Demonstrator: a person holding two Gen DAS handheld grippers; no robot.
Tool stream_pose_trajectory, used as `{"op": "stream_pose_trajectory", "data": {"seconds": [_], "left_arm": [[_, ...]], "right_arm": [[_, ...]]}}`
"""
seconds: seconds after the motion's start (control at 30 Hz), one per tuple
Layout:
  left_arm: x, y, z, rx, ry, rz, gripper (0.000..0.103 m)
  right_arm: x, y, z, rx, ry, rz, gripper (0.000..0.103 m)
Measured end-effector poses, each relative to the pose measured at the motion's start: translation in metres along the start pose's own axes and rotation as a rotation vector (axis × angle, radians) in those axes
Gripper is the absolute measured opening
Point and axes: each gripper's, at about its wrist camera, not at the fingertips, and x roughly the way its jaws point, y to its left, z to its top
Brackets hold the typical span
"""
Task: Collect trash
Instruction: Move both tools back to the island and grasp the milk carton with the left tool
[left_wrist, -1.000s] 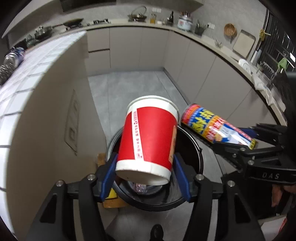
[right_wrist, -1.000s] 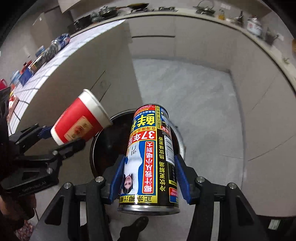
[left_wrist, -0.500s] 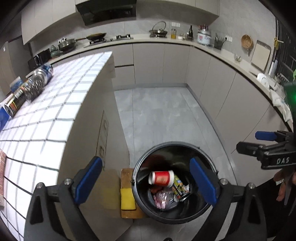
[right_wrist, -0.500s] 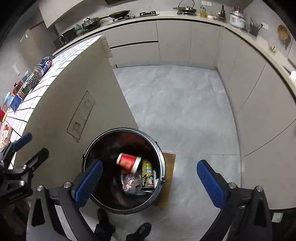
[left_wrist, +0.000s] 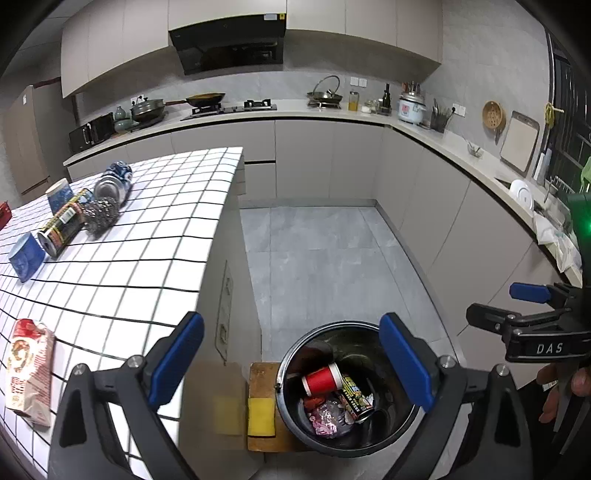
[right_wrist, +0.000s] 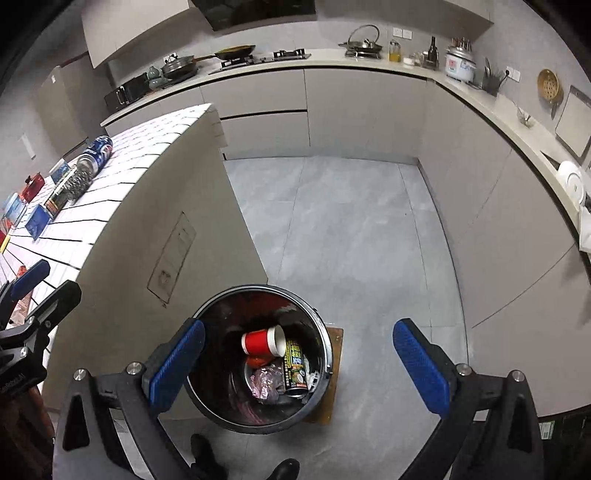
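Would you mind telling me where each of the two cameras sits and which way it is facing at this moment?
Left wrist: sits on the left hand-held gripper, open, looking down past the tiled island at the trash bin; the right hand-held gripper and some fingers show at right.
Right wrist: sits on the right hand-held gripper, open, above the trash bin; the left hand-held gripper and shoes show.
Shared: bin, red cup, drink can, island, stove counter.

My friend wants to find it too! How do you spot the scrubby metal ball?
Look at the white tiled counter. Near its far end lies a row of cans and cups. The steel scrubber is the only fuzzy grey wire ball there.
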Motion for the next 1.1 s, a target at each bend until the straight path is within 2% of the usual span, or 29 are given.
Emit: {"op": "stream_pose_trajectory", "data": {"seconds": [0.4,0.73,0.93,1.1], "left_arm": [[-0.031,0.053,0.010,-0.060,-0.055,0.061,0.097],[-0.059,0.138,-0.004,-0.174,-0.074,0.210,0.097],[-0.065,0.186,-0.026,-0.248,-0.044,0.291,0.097],[-0.055,0.208,-0.044,-0.271,0.010,0.288,0.096]], "right_arm": [[-0.021,0.056,0.016,-0.055,-0.053,0.018,0.103],[-0.023,0.137,0.027,-0.171,-0.070,0.088,0.103],[-0.023,0.190,0.028,-0.252,-0.072,0.138,0.103],[-0.022,0.222,0.028,-0.291,-0.070,0.155,0.103]]}}
